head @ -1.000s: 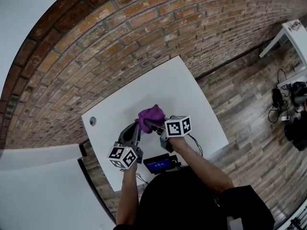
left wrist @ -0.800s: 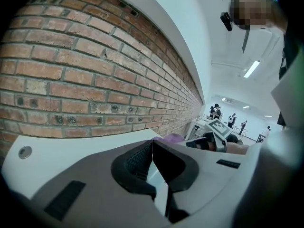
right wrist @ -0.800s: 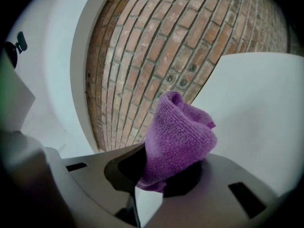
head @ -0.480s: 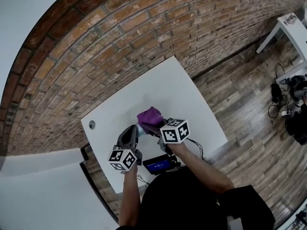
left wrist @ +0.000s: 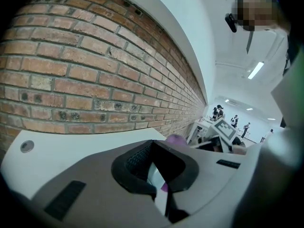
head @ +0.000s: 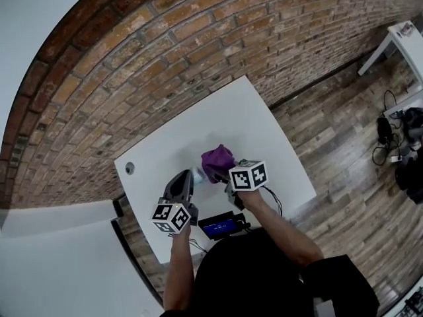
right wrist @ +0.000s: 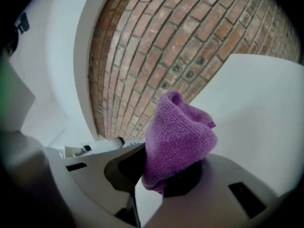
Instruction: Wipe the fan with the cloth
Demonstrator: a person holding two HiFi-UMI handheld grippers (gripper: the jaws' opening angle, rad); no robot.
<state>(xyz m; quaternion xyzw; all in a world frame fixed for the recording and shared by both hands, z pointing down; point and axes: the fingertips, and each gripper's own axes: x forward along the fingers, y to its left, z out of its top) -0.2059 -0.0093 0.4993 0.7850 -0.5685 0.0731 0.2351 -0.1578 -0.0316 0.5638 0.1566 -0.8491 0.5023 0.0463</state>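
My left gripper (head: pixel 188 177) points toward the brick wall, its jaws shut on a thin pale thing, apparently the small fan (head: pixel 198 174). In the left gripper view that pale strip (left wrist: pixel 156 180) sits pinched between the dark pads (left wrist: pixel 135 163) of the left gripper (left wrist: pixel 159 175). A bunched purple cloth (head: pixel 217 159) is clamped in my right gripper (head: pixel 221 173), just right of the fan. The right gripper view shows the cloth (right wrist: pixel 178 137) bulging up out of the shut right gripper (right wrist: pixel 164 177). The cloth (left wrist: pixel 175 138) peeks over the left gripper's tip.
Both grippers work over a white table (head: pixel 251 124) set against a brick wall. A round grommet hole (head: pixel 129 168) lies at its left. A black device with a blue screen (head: pixel 220 226) and cables sits at the near edge. Another white desk (head: pixel 403 41) and floor clutter lie far right.
The right gripper has carried the purple cloth a little to the right, off the left gripper's tip, so the pale fan now shows. The left gripper has kept still.
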